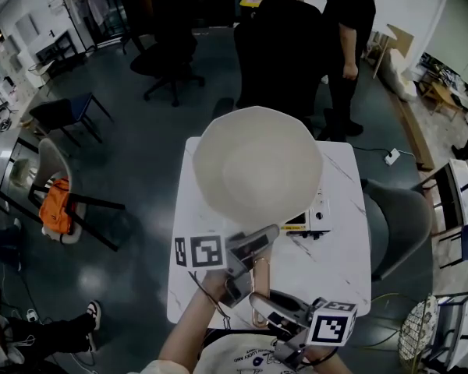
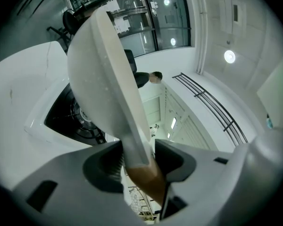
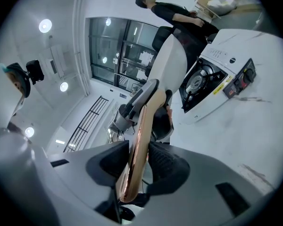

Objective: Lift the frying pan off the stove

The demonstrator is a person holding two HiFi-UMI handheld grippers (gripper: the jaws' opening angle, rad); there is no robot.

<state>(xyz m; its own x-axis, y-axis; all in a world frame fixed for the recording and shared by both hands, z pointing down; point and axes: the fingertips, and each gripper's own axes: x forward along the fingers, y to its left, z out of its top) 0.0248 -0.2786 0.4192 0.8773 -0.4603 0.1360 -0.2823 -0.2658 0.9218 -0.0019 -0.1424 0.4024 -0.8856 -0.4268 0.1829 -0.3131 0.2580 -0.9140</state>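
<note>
The cream frying pan [image 1: 257, 162] hangs tilted above the white portable stove [image 1: 318, 215], hiding most of it. Its copper-coloured handle [image 1: 259, 287] runs back toward me. My left gripper [image 1: 246, 249] is shut on the handle close to the pan, and the pan's body [image 2: 99, 79] rises up from the jaws with the burner [image 2: 66, 121] below it. My right gripper [image 1: 264, 302] is shut on the handle's tail end [image 3: 137, 140]. From the right gripper view, the pan [image 3: 172, 65] stands clear of the stove [image 3: 212, 84].
The stove rests on a small white marble table [image 1: 339, 275]. A grey chair [image 1: 398, 224] stands at the table's right, a chair with an orange bag [image 1: 56, 206] at the left. A person in black [image 1: 349, 45] stands beyond the table, next to office chairs.
</note>
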